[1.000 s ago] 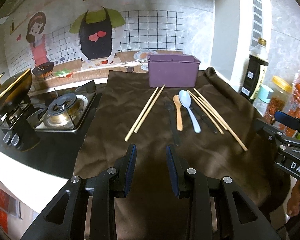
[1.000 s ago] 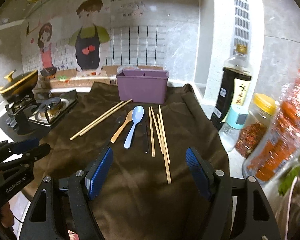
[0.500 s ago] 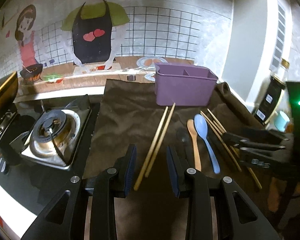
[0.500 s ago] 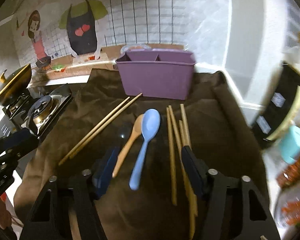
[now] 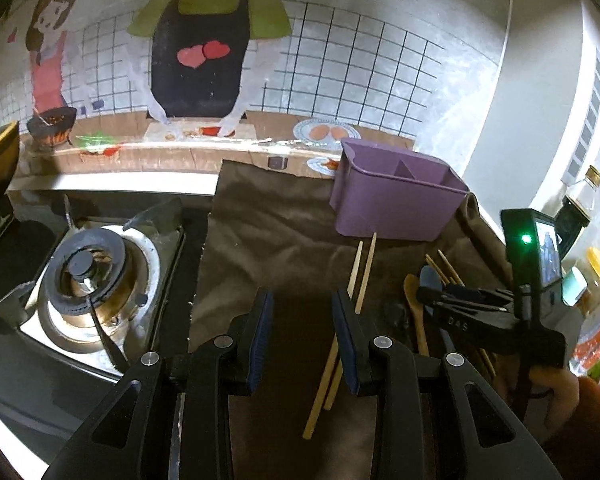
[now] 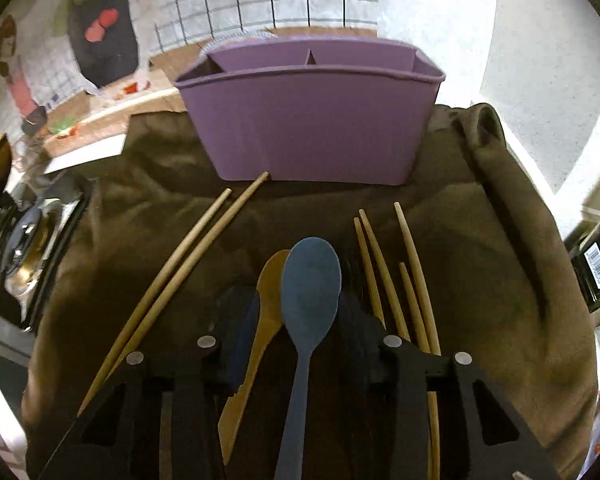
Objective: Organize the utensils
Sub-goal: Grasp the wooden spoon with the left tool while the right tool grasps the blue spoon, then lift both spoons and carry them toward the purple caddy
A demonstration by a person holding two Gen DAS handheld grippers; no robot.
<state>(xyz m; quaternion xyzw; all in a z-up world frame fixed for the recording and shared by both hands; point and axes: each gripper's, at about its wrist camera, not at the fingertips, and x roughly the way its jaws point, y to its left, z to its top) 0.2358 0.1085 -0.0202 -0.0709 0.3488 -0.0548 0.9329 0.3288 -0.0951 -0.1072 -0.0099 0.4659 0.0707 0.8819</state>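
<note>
- Left gripper point(image 5: 302, 332) is held over the brown cloth point(image 5: 268, 232), jaws apart, nothing between the pads; the cloth is seen through the gap.
- A pair of wooden chopsticks point(image 5: 354, 292) is laid diagonally on the cloth; in the left wrist view it passes behind the left gripper's right finger, outside the gap.
- Right gripper point(image 6: 296, 320) is lowered over the spoons. Its jaws have just been closing; both spoons are between the fingers, but pad contact cannot be confirmed.
- Blue plastic spoon point(image 6: 310, 292) is laid bowl-up on the cloth, bowl toward the holder, handle running back under the right gripper.
- Wooden spoon point(image 6: 268, 312) is laid just left of the blue spoon, its bowl partly overlapped by the blue bowl.
- Four more chopsticks point(image 6: 384, 276) are laid to the right of the spoons; the right gripper's right finger is seen just beside them.
- A dark utensil point(image 5: 398, 314) is seen left of the wooden spoon in the left wrist view; type cannot be told.
- Purple utensil holder point(image 6: 312, 128) is stood upright at the far edge of the cloth, divided into compartments; no contents are visible from these angles. The long pair's tips are just short of its base.
- Gas burner point(image 5: 88, 276) is located left of the cloth.
- Sauce bottle point(image 5: 576, 216) and jars are seen at the right, behind the right gripper's body.
</note>
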